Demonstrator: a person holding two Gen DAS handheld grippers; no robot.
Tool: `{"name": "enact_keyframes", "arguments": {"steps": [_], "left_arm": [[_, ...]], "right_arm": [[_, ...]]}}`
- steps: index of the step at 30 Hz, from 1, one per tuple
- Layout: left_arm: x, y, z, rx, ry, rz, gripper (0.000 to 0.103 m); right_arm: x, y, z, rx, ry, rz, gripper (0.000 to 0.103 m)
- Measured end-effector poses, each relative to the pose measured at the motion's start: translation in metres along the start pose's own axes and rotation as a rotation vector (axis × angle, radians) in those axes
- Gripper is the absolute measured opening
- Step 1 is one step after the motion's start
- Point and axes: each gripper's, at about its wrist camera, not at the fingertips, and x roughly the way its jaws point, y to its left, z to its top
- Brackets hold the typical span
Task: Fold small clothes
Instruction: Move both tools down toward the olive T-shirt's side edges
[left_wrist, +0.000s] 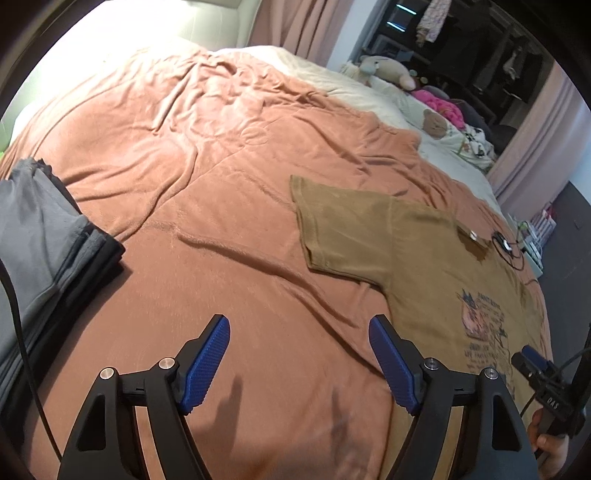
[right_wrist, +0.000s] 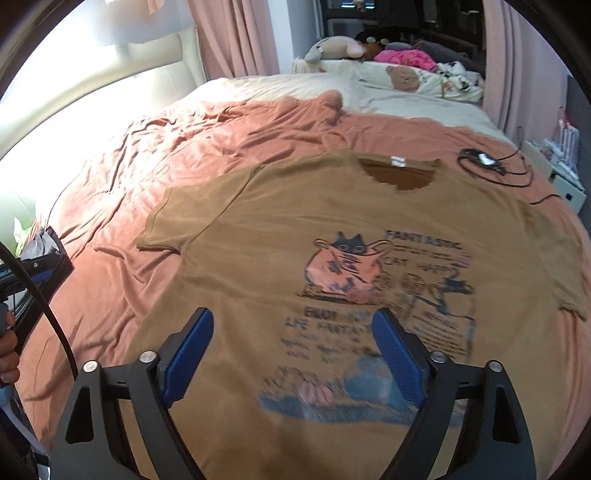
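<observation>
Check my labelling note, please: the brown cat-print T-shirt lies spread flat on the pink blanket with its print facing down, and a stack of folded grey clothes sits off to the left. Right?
Not quite. The brown T-shirt lies print side up: the right wrist view shows the cat graphic and lettering. The rest holds: it is spread flat on the pink blanket, and the folded grey clothes sit to the left in the left wrist view.

A tan-brown cotton short-sleeved T-shirt (right_wrist: 280, 229) lies spread flat and face up on the bed, its front print showing a cat cartoon and dark lettering. In the right wrist view its round collar, with a small white label inside, points to twelve o'clock, one sleeve reaches out toward nine o'clock and the other toward three o'clock, and the hem runs off at six o'clock. A stack of folded grey and black clothes (left_wrist: 48, 236) sits at nine o'clock in the left wrist view, well apart from the shirt.
</observation>
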Motion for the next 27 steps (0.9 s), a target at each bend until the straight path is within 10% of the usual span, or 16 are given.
{"name": "enact_keyframes", "arguments": {"steps": [27], "left_arm": [[0.137, 0.009, 0.094, -0.166, 0.176, -0.074, 0.055]], "right_arm": [[0.171, 0.012, 0.082, 0.123, 0.142, 0.243, 0.037]]}}
